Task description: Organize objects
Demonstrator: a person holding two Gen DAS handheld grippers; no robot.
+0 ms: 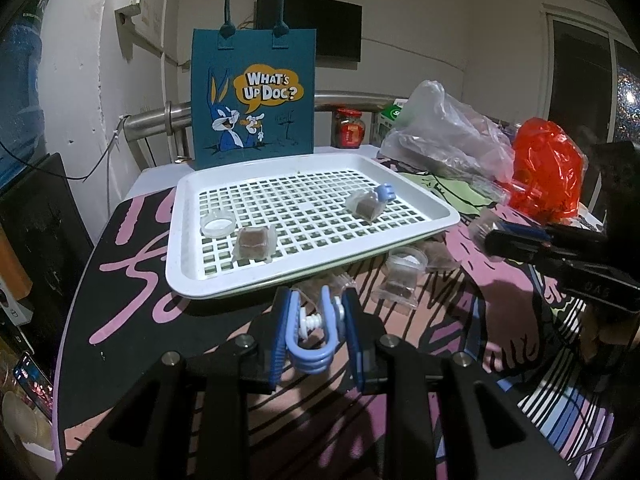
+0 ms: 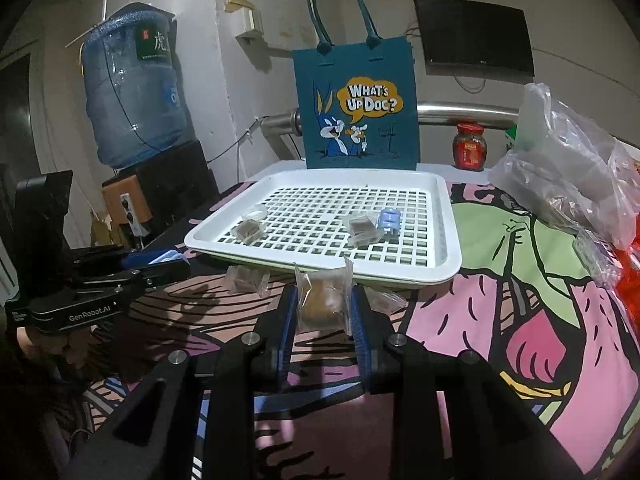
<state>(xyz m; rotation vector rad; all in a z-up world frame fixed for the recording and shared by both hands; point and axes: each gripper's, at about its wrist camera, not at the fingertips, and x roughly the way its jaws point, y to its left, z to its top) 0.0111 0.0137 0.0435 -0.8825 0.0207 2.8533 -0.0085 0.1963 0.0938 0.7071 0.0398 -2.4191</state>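
A white slotted tray sits mid-table. On it lie two wrapped brown snack packets, a small clear lid and a light blue clip. My left gripper is shut on a second light blue clip, just before the tray's near edge; it also shows at the left of the right wrist view. My right gripper is shut on a clear-wrapped brown pastry, in front of the tray; it shows at the right of the left wrist view.
More wrapped packets and a clear cup lie on the cloth before the tray. A teal cartoon tote bag stands behind it. A red-lidded jar, clear plastic bags and a red bag are at right. A water jug is at left.
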